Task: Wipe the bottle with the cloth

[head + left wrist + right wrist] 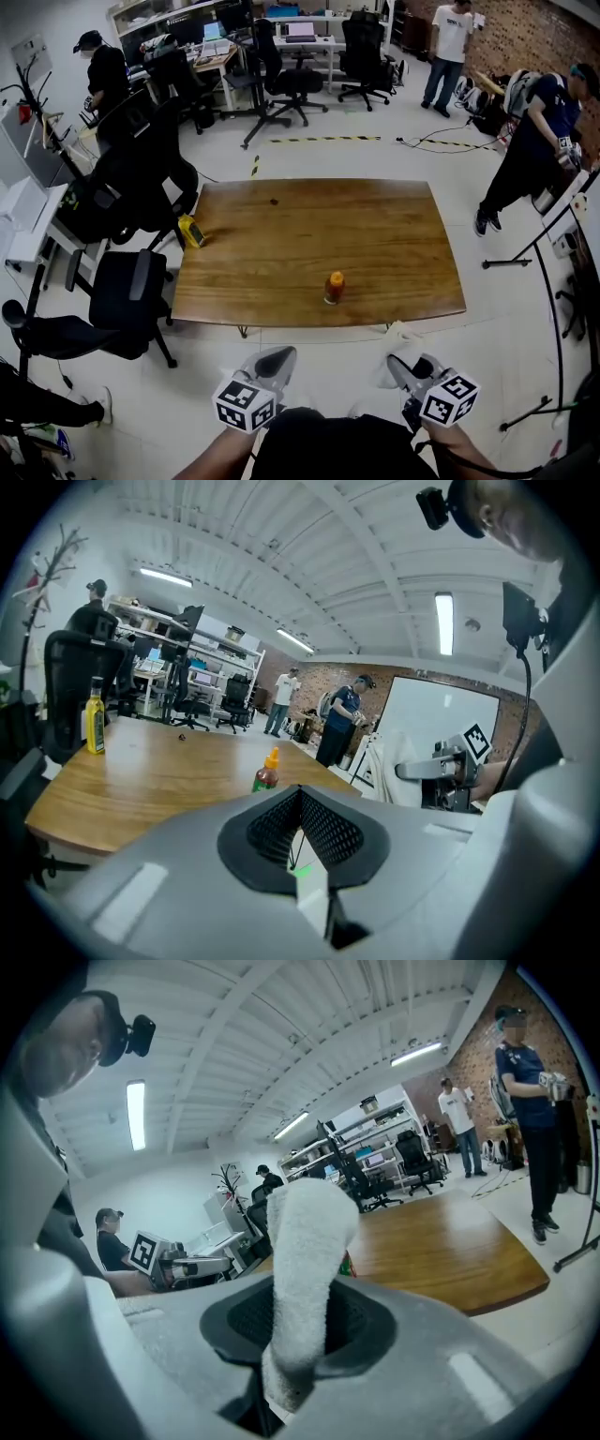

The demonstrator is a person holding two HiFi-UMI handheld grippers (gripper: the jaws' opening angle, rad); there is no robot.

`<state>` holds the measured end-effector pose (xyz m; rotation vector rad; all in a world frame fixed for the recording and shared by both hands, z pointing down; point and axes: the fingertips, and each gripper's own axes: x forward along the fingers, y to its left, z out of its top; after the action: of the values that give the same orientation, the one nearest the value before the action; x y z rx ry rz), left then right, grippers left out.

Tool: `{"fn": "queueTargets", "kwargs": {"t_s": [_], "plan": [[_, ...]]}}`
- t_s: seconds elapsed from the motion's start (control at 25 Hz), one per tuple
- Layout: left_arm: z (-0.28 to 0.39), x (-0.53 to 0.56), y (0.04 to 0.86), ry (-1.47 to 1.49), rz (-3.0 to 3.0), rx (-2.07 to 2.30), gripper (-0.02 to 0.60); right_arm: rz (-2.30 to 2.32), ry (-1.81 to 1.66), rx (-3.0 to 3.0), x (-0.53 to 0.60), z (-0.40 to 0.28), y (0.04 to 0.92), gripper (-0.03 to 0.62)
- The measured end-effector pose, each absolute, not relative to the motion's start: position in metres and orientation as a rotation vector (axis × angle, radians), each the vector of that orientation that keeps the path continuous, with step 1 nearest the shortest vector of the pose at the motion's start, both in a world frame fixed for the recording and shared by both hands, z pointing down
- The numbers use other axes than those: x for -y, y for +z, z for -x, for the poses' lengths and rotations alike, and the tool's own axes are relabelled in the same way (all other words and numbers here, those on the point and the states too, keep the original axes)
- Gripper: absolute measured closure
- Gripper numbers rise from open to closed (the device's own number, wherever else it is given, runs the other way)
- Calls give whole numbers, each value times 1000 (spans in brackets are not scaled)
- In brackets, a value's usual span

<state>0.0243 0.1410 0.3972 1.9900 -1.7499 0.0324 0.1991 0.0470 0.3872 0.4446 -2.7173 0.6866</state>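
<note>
A small sauce bottle [335,287] with an orange cap stands upright near the front edge of the wooden table [281,253]. Both grippers hang in front of that edge, short of the table. My left gripper [274,360] is shut with nothing between its jaws; in the left gripper view it [300,797] points toward the bottle [267,772]. My right gripper [401,367] is shut on a white cloth [305,1260], which stands up between its jaws and hides most of the bottle [350,1266] in the right gripper view. The cloth [392,349] hangs pale ahead of that gripper.
A yellow bottle [191,231] sits at the table's left edge, and a small dark object [274,201] lies toward the far side. Black office chairs [127,300] crowd the left. A person [530,150] stands off to the right, and others stand farther back.
</note>
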Motion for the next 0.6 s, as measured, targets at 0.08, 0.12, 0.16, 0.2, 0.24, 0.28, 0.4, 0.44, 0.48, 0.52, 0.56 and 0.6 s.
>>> {"fn": "queueTargets", "kwargs": {"t_s": [0.08,0.12,0.16,0.2,0.24,0.28,0.4,0.44,0.48,0.52,0.56,0.6], "plan": [[-30,-142,397,51,-1999,1758,566,-439,678,2722,-47,-203,387,520],[-32,-143,398,51,-1999,1758,566,-438,673,2720,-48,-205,388,520],[-35,-144,399,52,-1999,1752,566,-439,668,2719,-49,-206,389,520],[-37,-145,400,56,-2000,1744,566,-442,666,2718,-50,-208,390,520],[-39,-145,402,63,-2004,1737,566,-446,666,2720,-51,-209,390,520],[-40,-144,402,68,-2010,1735,566,-450,665,2722,-51,-210,390,520],[-39,-140,396,69,-2027,1744,566,-458,645,2720,-50,-209,391,522],[-39,-140,394,68,-2031,1749,566,-457,638,2717,-51,-209,392,522],[-39,-140,392,67,-2033,1754,566,-455,633,2715,-52,-210,392,522],[-38,-140,390,65,-2032,1760,566,-452,629,2713,-52,-210,392,522],[-37,-140,389,61,-2028,1767,566,-449,623,2712,-53,-209,392,522],[-36,-140,389,55,-2023,1772,566,-447,615,2710,-54,-209,392,522]]}}
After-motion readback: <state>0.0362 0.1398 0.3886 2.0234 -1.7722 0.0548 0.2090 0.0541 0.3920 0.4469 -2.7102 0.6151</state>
